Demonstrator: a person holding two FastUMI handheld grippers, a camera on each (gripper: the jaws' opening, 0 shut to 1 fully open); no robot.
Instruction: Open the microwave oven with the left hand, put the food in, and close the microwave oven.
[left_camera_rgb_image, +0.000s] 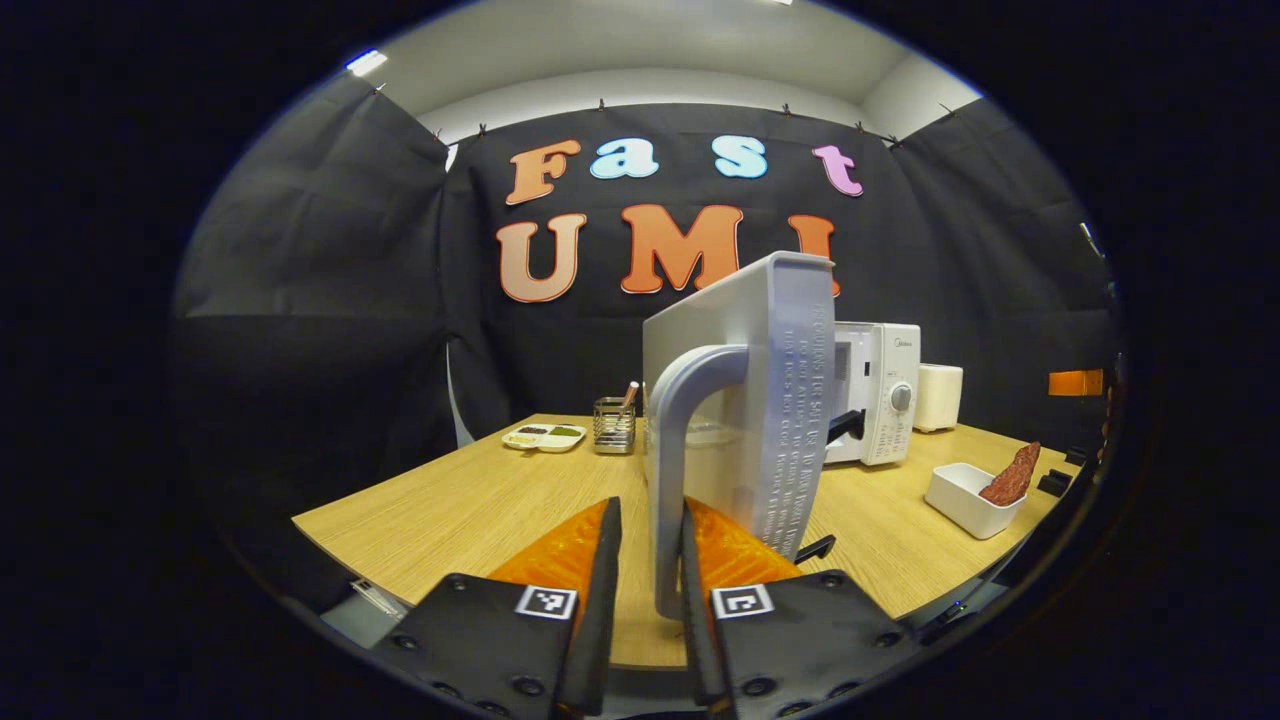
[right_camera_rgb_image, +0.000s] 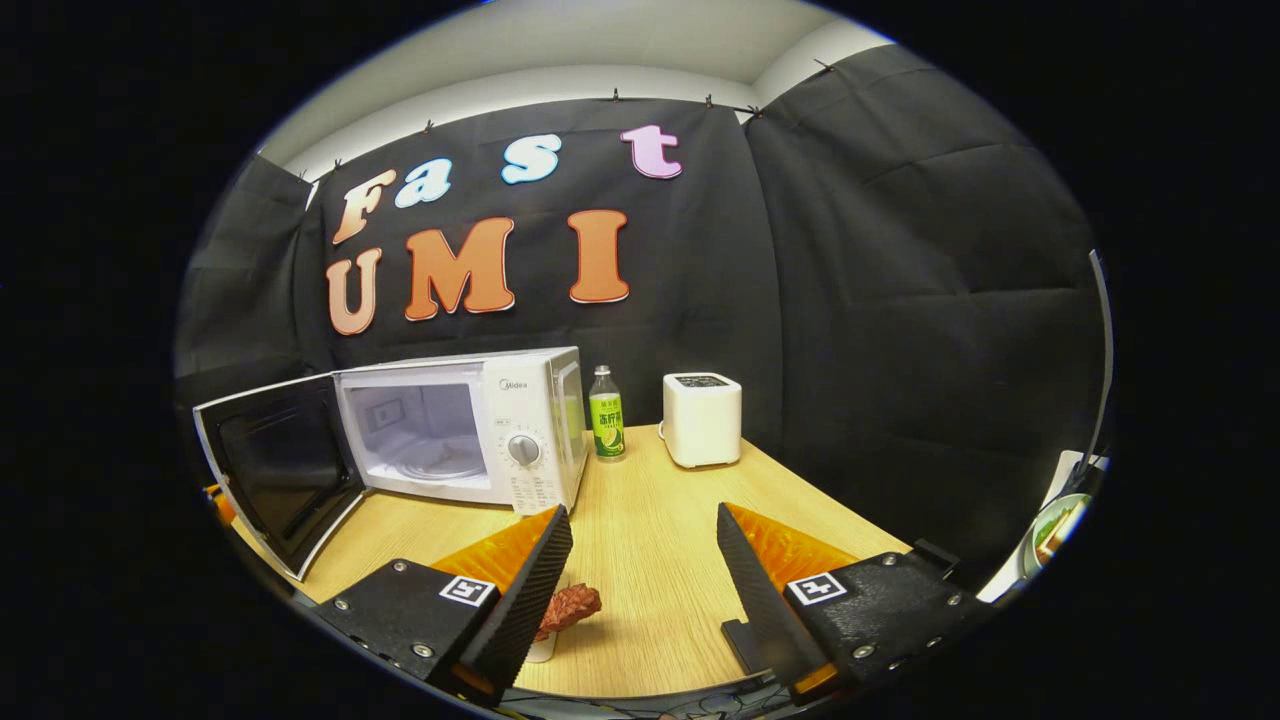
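The table (right_camera_rgb_image: 650, 560) carries 1 microwave (right_camera_rgb_image: 470, 425) at 10 o'clock in the right gripper view, its door (right_camera_rgb_image: 280, 470) swung wide open. The door looks stiff and hinged; its handle (left_camera_rgb_image: 685, 440) is the sensible hold, and the left gripper (left_camera_rgb_image: 650, 560) is clamped on it. 1 piece of food (right_camera_rgb_image: 570, 605), probably light and soft, sits in 1 white dish (left_camera_rgb_image: 968, 498) at 6 o'clock, best lifted by the dish's rim. The right gripper (right_camera_rgb_image: 640, 580) hangs with fingers spread, empty.
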